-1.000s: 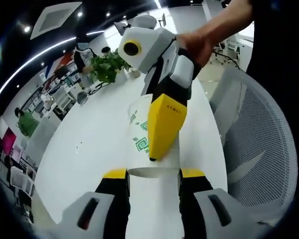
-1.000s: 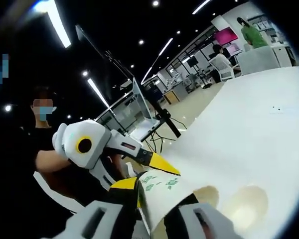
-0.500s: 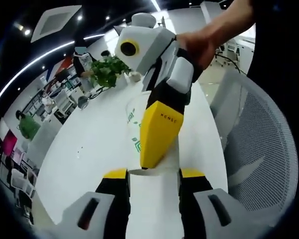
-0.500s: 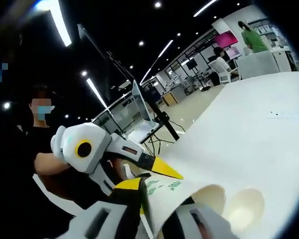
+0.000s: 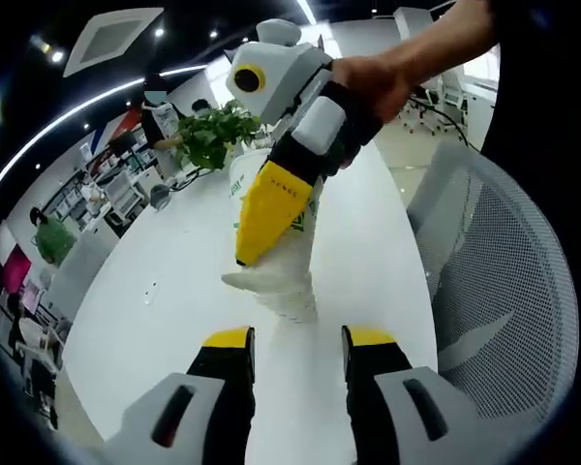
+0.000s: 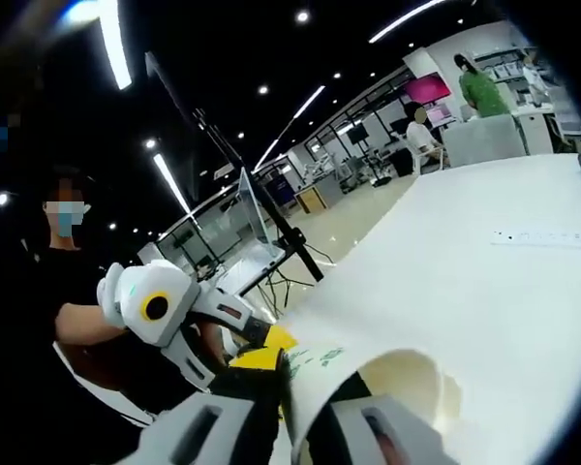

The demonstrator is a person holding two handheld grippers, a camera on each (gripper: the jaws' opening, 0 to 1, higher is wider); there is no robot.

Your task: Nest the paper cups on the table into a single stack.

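Paper cups, nested, hang over the white table in my left gripper view, pinched at the rim by my right tool, whose yellow jaw lies down the outside wall. The stack tilts, base pointing toward seven o'clock, and whether that base touches the table I cannot tell. My left tool sits at six o'clock, jaws spread and holding nothing, just short of the stack's base.

In the right gripper view, the cup's open mouth sits at five o'clock with the wall clamped between my right tool's jaws, and the left tool shows at eight o'clock.

The risk, as I judge it: the grip holds one wall only, so any cup seated loosely could slide off. A mesh chair stands at three o'clock beside the table edge, so a dropped cup may roll off that way.
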